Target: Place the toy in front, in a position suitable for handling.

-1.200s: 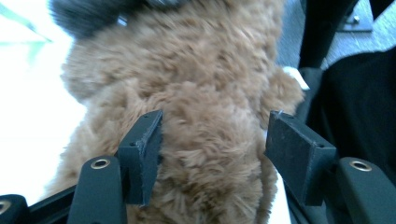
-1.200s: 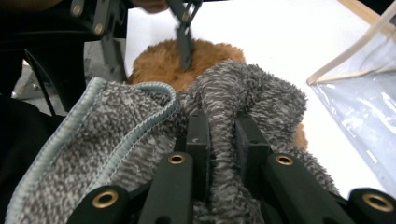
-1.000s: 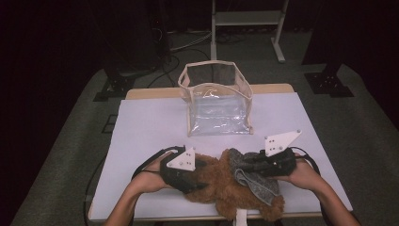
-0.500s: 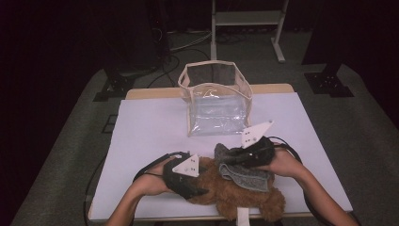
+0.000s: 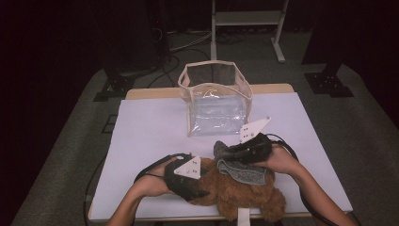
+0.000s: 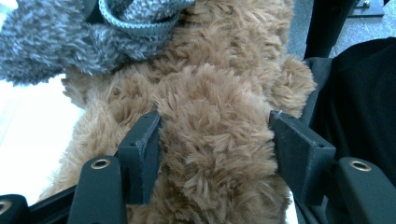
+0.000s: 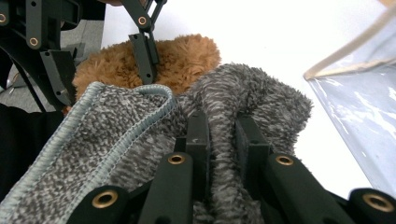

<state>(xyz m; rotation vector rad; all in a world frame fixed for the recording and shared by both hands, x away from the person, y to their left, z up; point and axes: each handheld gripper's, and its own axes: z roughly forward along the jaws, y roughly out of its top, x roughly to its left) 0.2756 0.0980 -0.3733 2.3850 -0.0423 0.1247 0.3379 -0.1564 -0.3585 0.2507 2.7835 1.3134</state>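
Observation:
A brown plush toy (image 5: pixel 249 200) lies at the table's near edge, with a grey fuzzy cloth (image 5: pixel 242 172) draped over it. My left gripper (image 5: pixel 203 189) comes in from the left, its jaws clamped on a thick part of the plush toy (image 6: pixel 215 154); the grey cloth (image 6: pixel 56 42) lies just beyond. My right gripper (image 5: pixel 227 153) is shut on a pinched fold of the grey cloth (image 7: pixel 261 98), lifted off the plush toy (image 7: pixel 187 56). The right gripper view also catches the left gripper (image 7: pixel 102 70) astride the plush.
A clear plastic bag (image 5: pixel 216 101) with beige trim stands upright and open past the toy on the white table (image 5: pixel 150 132); its wall (image 7: pixel 359 93) is close to my right gripper. A person's forearms enter from below. Dark floor and stands surround the table.
My right gripper has moved left across the toy with the grey cloth, dragging its fold towards the bag. The left gripper has stayed clamped on the plush.

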